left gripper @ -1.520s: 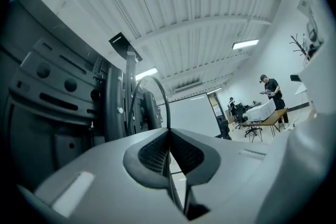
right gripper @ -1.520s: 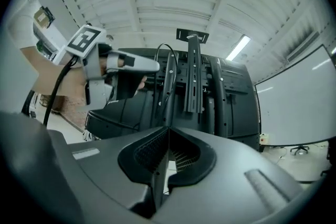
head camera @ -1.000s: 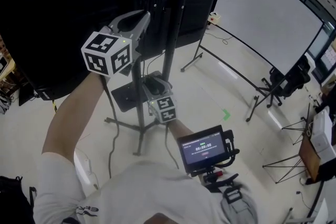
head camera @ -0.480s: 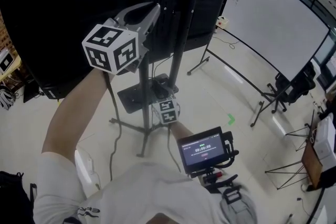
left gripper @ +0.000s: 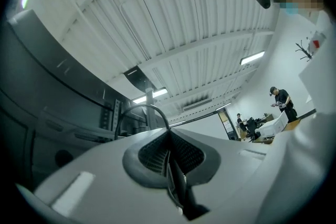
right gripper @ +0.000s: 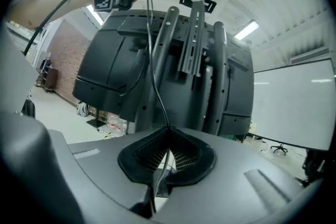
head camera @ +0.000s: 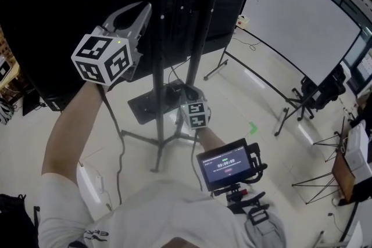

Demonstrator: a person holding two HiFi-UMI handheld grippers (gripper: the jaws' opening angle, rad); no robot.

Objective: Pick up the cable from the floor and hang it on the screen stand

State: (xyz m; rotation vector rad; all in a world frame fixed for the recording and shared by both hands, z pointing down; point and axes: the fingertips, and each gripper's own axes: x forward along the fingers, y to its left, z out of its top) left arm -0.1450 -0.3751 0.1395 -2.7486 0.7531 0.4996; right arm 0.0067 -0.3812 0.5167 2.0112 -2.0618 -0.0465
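our head camera looks steeply down from above the shoulders onto the floor [head camera: 244,96], the screen stand [head camera: 200,26] and both tools. the left tool [head camera: 135,13] camera tilts up at the ceiling [left gripper: 173,13], with the stand close at its left. the right tool [head camera: 189,92] camera faces the stand's back from near and catches the left tool at upper left.

Floor: pale cream smooth floor [head camera: 244,101], glossy, streaked with reflected light.
Base plate: black flat rectangular base plate [head camera: 144,108] of the screen stand lies flat at the centre.
Tripod: thin dark metal tripod [head camera: 156,145] spreads its legs just beside the plate.
Mark: small green tape mark [head camera: 252,128], apart to the right.
Board: large white board on a black frame [head camera: 296,14] stands at the right.
Chair: black office chair [head camera: 319,90] near the board's far end.
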